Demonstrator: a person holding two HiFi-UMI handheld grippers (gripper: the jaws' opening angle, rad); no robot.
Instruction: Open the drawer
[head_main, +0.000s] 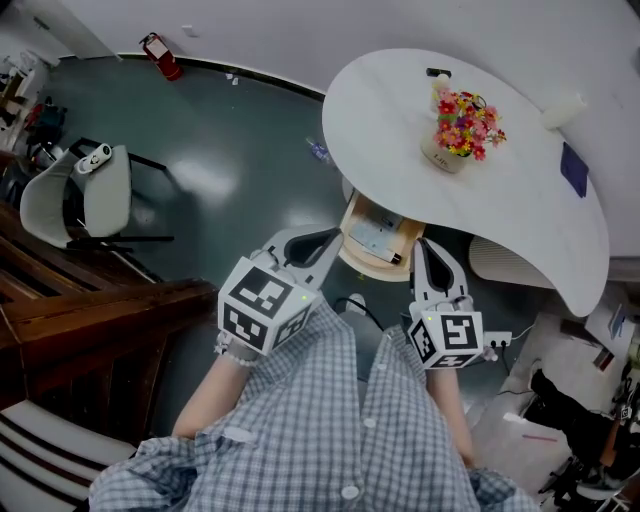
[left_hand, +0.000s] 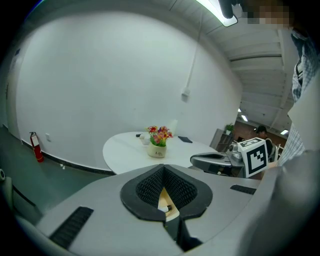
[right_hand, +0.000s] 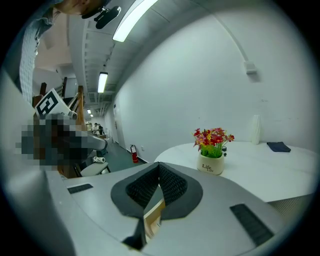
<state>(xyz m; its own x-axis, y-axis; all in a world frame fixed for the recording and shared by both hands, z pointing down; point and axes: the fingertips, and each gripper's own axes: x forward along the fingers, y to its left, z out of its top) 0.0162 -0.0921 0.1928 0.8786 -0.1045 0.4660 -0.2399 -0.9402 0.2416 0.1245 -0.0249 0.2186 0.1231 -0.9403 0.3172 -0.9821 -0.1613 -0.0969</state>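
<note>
We judge the drawer (head_main: 375, 238) at mid-frame already pulled out; our left gripper (head_main: 318, 243) and right gripper (head_main: 432, 262) are closed, empty.

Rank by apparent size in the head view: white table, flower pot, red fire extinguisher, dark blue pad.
1. white table
2. flower pot
3. Tie: red fire extinguisher and dark blue pad look about alike; the extinguisher lies farther off, so they stay unranked.

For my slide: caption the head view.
Left gripper and right gripper, both shut, face a wooden drawer under a white table.
</note>
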